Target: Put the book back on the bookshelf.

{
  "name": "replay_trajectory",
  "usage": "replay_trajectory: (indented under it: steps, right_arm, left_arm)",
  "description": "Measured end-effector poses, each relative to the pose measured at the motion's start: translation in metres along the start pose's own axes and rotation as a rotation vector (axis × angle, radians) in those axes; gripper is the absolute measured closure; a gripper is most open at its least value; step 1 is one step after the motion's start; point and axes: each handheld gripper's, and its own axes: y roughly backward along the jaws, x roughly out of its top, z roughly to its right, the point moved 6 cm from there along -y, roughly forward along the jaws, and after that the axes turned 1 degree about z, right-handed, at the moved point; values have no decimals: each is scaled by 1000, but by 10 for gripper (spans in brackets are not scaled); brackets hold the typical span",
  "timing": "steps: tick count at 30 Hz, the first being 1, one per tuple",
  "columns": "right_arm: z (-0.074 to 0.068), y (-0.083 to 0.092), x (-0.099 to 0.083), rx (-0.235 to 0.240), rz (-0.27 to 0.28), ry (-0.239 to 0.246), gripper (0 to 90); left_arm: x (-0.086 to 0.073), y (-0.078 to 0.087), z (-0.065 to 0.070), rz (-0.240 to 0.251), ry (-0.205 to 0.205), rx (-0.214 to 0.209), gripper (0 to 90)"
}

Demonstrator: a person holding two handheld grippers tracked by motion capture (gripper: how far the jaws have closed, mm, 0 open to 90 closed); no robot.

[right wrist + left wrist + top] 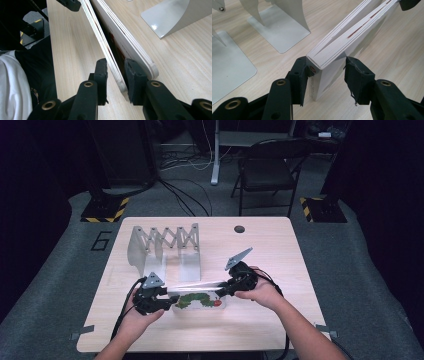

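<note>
Left gripper (159,299) and right gripper (235,282) bracket my board book (199,300) near the tabletop's front edge. Left view: jaws straddle the spine corner, slightly spread. Right view: jaws pinch some pages; I'd keep pressure even.

Book (199,300) stands on edge near the tabletop's (260,320) front edge, roughly centred. Left gripper (170,301) at its left end, right gripper (222,290) at its right end. Book rack (165,247) behind it, toward the back-left corner. Chair (267,170) beyond the back edge.
</note>
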Motion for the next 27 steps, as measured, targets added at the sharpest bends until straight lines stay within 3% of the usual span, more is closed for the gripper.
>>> replay_trajectory:
  steps: [15,27]
  right_arm:
    - [7,8,-5,-45,21,-33,655]
    - [10,9,-9,-67,24,-44,619]
  left_arm:
    - [6,-2,1,3,20,-17,439]
    - [9,-6,1,-4,3,-23,383]
